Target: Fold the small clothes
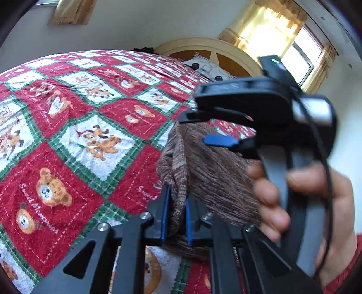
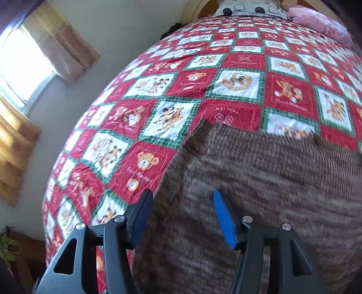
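A brown knitted garment (image 1: 215, 181) is bunched up above a red, white and green teddy-bear bedspread (image 1: 67, 135). My left gripper (image 1: 177, 203) is shut on a fold of it, the cloth pinched between the blue pads. In the left wrist view my right gripper (image 1: 203, 129) hovers just past the garment's top edge, held by a hand (image 1: 271, 203), jaws apart. In the right wrist view the right gripper (image 2: 182, 196) stands open over the brown garment (image 2: 271, 181), which spreads across the bedspread (image 2: 181, 90). Nothing is pinched between its pads.
A wooden headboard (image 1: 210, 45) and patterned pillows (image 2: 244, 9) lie at the bed's far end, with a pink pillow (image 2: 321, 22) beside them. The bed's left edge runs along a white wall (image 2: 113, 45). Curtained windows (image 2: 22, 61) sit on the walls.
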Available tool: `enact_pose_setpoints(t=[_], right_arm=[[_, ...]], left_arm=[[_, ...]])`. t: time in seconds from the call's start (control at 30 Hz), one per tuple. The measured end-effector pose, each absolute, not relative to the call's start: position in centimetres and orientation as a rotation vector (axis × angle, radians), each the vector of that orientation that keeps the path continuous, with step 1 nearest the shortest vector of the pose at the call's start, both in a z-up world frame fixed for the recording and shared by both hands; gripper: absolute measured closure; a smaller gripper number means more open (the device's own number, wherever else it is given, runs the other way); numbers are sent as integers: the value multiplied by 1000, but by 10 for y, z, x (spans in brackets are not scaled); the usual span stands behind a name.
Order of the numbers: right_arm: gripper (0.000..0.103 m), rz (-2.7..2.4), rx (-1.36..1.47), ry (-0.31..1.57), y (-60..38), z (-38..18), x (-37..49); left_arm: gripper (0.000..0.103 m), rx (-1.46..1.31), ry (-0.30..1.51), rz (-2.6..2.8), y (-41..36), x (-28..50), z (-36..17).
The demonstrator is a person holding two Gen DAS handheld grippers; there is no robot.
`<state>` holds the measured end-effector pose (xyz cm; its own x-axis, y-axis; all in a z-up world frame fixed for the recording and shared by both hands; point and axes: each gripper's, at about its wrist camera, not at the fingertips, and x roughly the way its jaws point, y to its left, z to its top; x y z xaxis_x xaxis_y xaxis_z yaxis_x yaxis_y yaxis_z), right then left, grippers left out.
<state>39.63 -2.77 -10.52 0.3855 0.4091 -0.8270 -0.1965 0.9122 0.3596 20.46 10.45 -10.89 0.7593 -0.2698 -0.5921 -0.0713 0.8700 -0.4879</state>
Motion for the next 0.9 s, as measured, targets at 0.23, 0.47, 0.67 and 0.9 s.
enact_pose_setpoints(t=[0.23,0.47,0.67,0.9], right_arm=[[31,325,-33,1154,16,-116,415],[42,279,-254,1132,35,-124,408],[89,345,32,1135,-23,-114,413],[90,428,291,1069,-82,-92,397]], left_arm=[[91,-504,699,-124,103,205,-108],[92,-519,703,-128,104,204,-108],[92,-477,704,-133,100,204,-105],[93,-351,673,-177,71,198,-79]])
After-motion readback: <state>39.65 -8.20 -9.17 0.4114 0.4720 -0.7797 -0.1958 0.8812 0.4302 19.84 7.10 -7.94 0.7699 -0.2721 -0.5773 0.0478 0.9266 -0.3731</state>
